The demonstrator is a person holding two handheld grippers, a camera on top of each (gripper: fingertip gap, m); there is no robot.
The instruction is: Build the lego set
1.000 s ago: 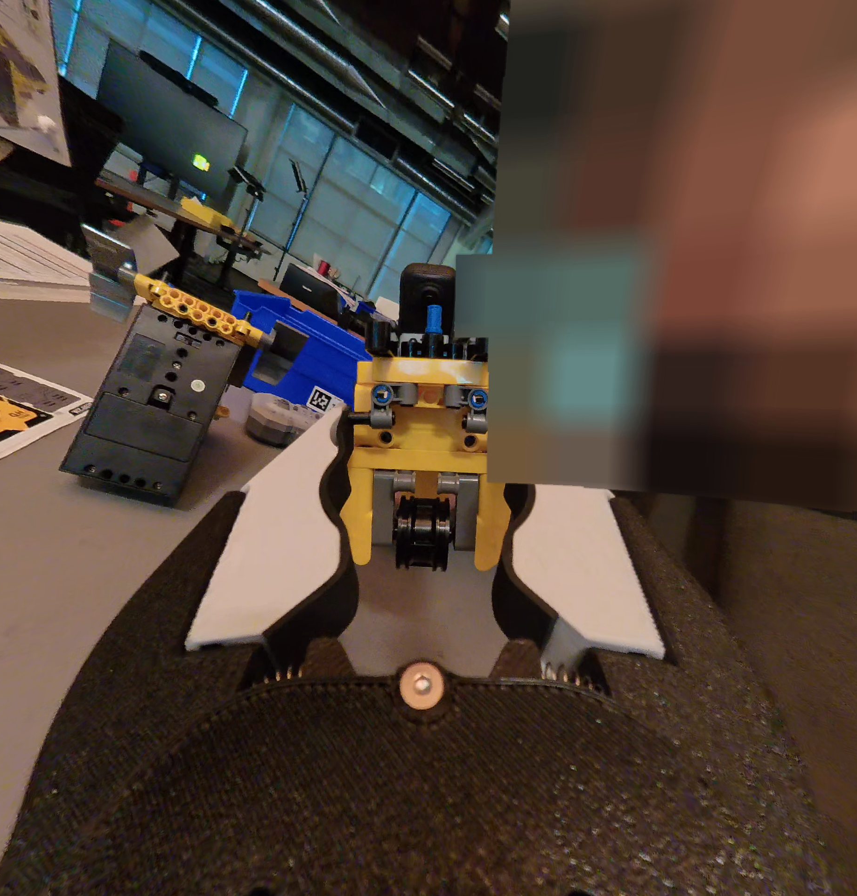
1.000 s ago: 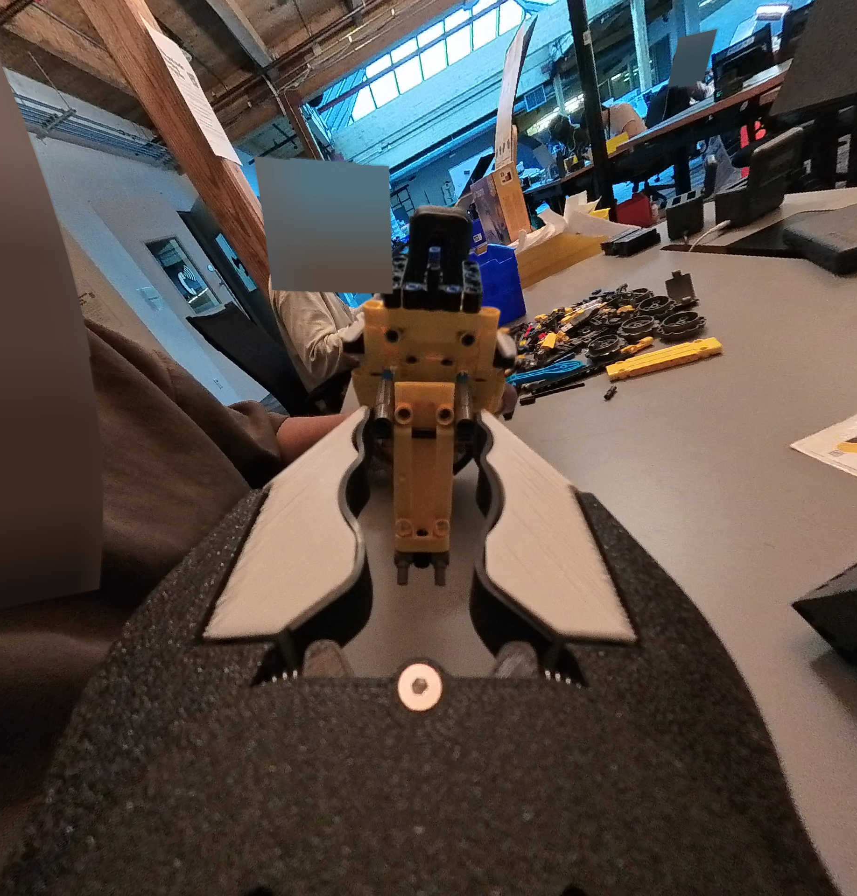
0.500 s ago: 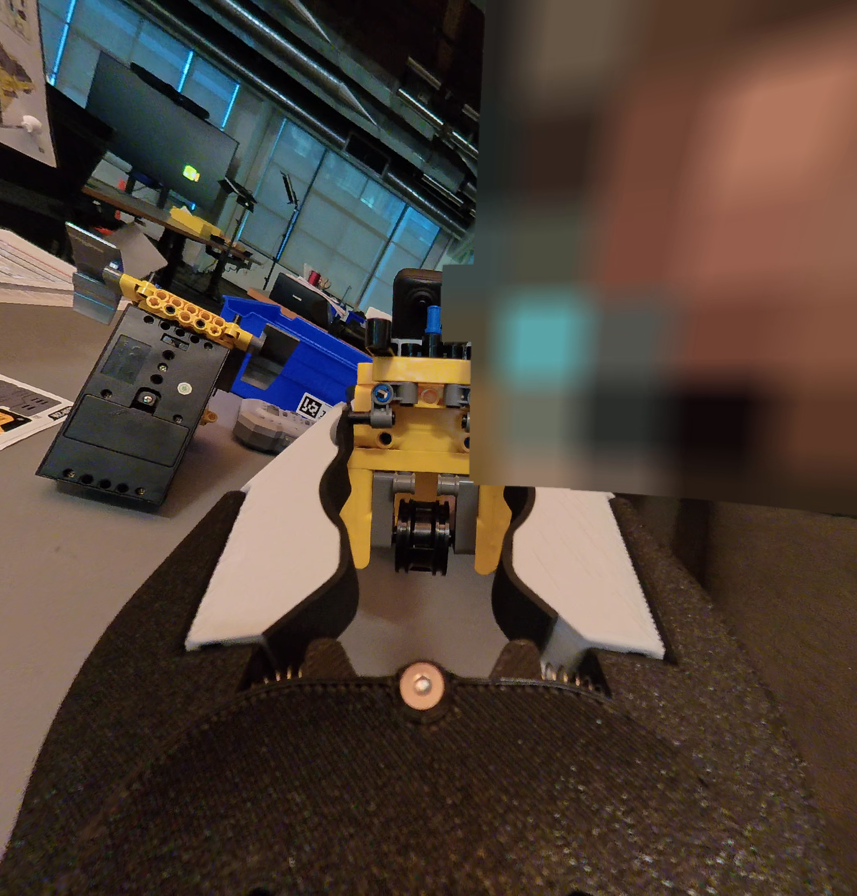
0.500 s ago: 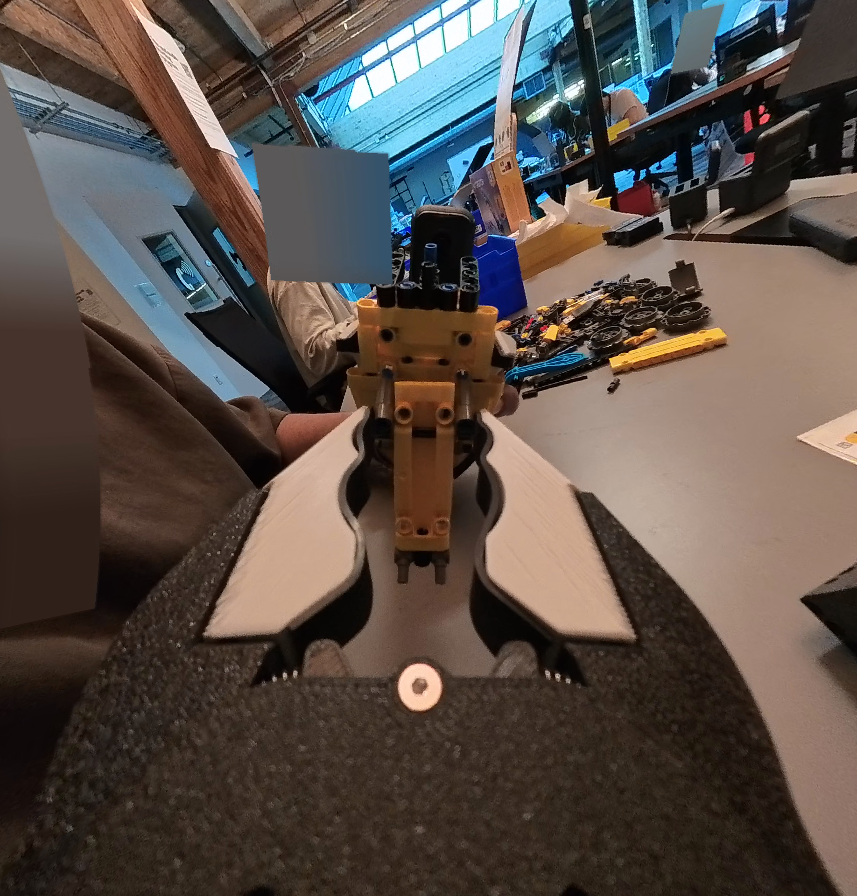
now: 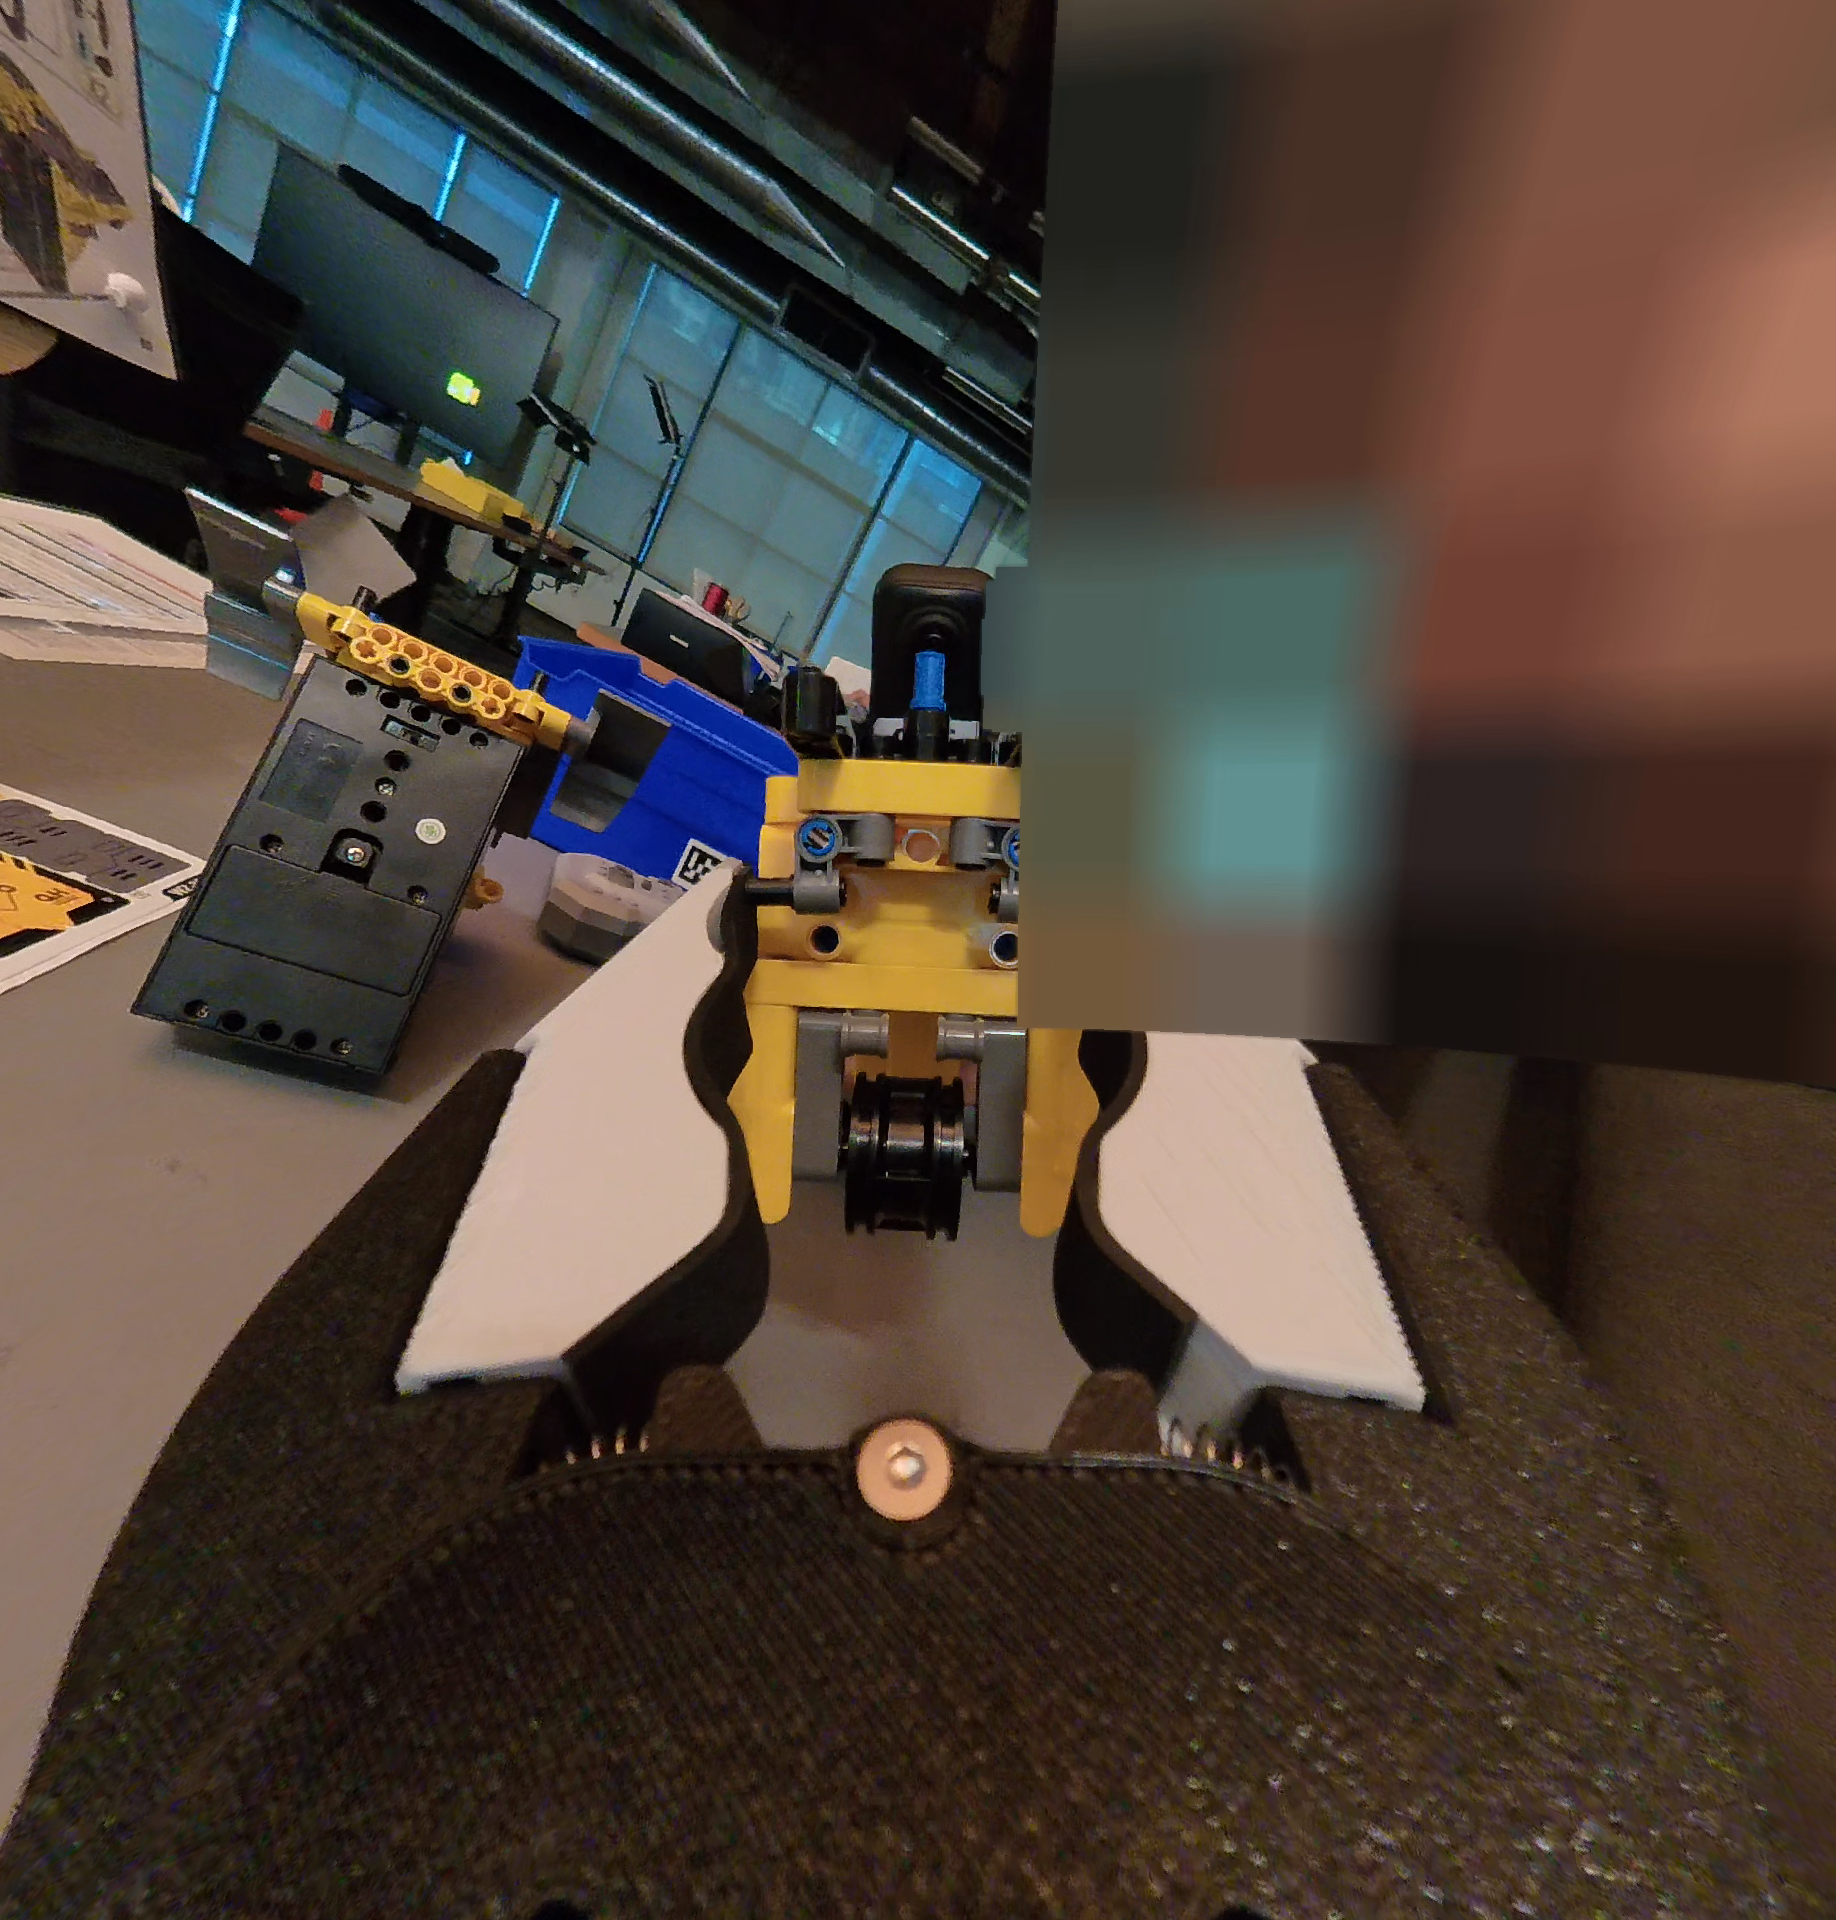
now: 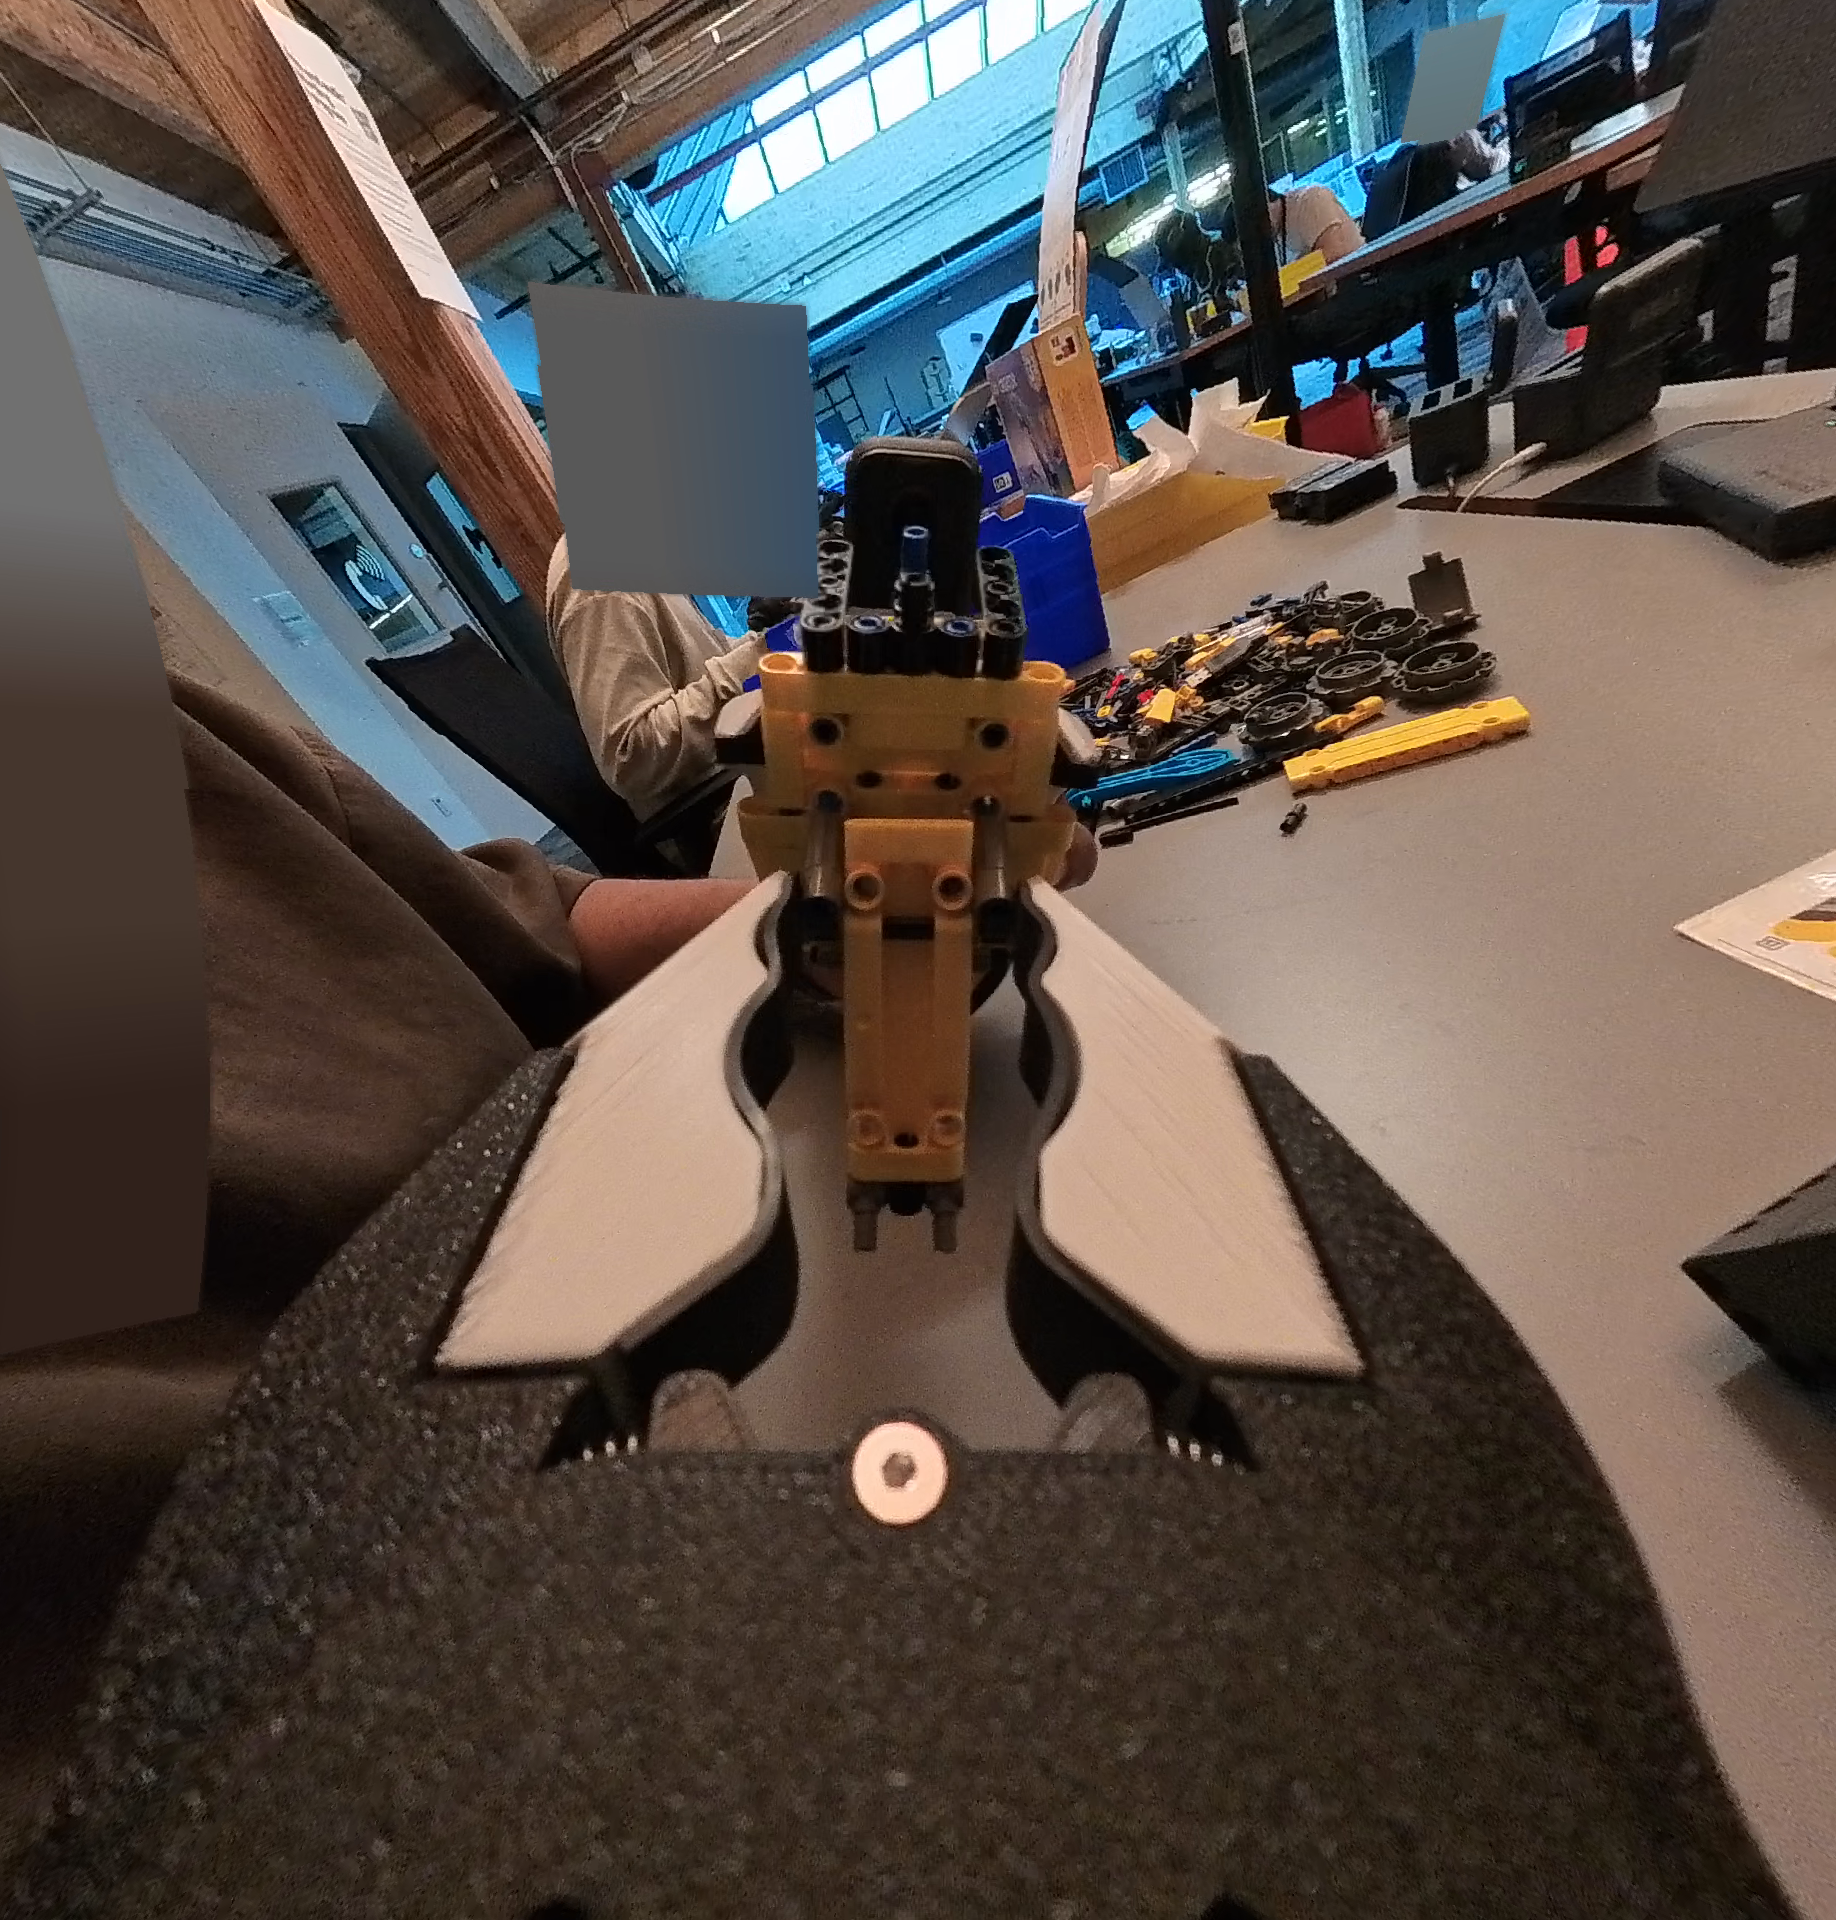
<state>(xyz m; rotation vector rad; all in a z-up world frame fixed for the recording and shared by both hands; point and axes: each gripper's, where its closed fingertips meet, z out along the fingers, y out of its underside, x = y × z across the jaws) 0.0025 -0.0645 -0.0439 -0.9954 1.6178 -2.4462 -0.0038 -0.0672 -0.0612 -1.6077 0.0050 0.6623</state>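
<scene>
A yellow toy-brick assembly (image 5: pixel 893 935) with black and grey parts is held above the grey table (image 5: pixel 114 1195) from two opposite sides. My left gripper (image 5: pixel 898 966) is shut on its end with a black pulley wheel (image 5: pixel 901 1153). My right gripper (image 6: pixel 906 894) is shut on the other end, where a yellow beam (image 6: pixel 903 1039) reaches back between the fingers. A blue pin (image 6: pixel 912 540) stands on the black top. The black camera (image 6: pixel 909 488) of the opposite gripper shows just behind the assembly in each view. A blurred patch hides the right part in the left wrist view.
A tilted black box (image 5: pixel 342 862) with a yellow holed beam, a blue bin (image 5: pixel 665 769), a grey part (image 5: pixel 613 904) and a printed sheet (image 5: pixel 31 894) lie left. Loose bricks and wheels (image 6: pixel 1298 665), a long yellow beam (image 6: pixel 1413 738), a sheet (image 6: pixel 1807 925), a brown sleeve (image 6: pixel 353 935). Less than 4 cm separates the two grippers' tips.
Both grippers keep their hold. The pair has swung slightly with the assembly, so the background shifts a little in both views.
</scene>
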